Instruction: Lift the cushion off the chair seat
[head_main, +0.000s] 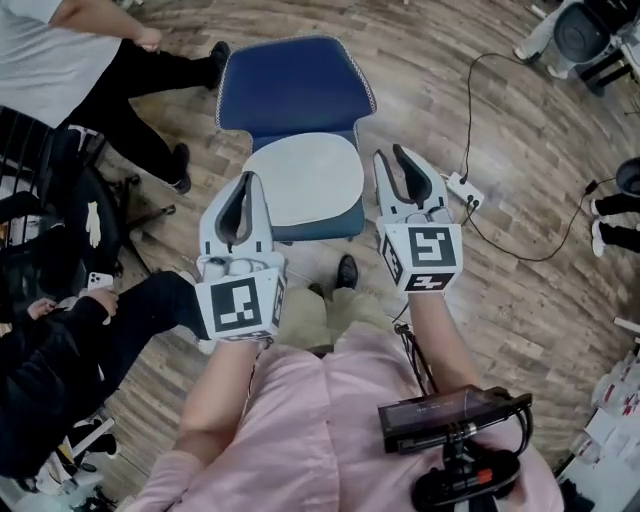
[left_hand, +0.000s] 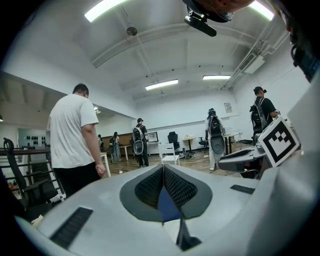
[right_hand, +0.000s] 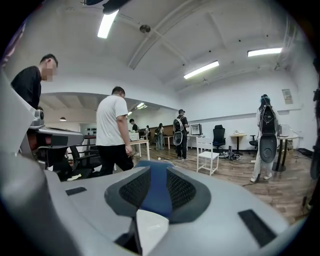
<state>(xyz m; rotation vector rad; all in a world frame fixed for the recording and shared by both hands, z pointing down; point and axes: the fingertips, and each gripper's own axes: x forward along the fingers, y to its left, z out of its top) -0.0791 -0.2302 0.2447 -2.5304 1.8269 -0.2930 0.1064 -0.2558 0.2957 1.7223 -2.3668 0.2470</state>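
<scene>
Left gripper (head_main: 248, 183), jaws closed on nothing, hangs at centre frame by the left edge of the cushion (head_main: 305, 180). Right gripper (head_main: 390, 156), jaws slightly apart and empty, flanks the right edge. The cushion lies on the chair (head_main: 295, 85) seat.
</scene>
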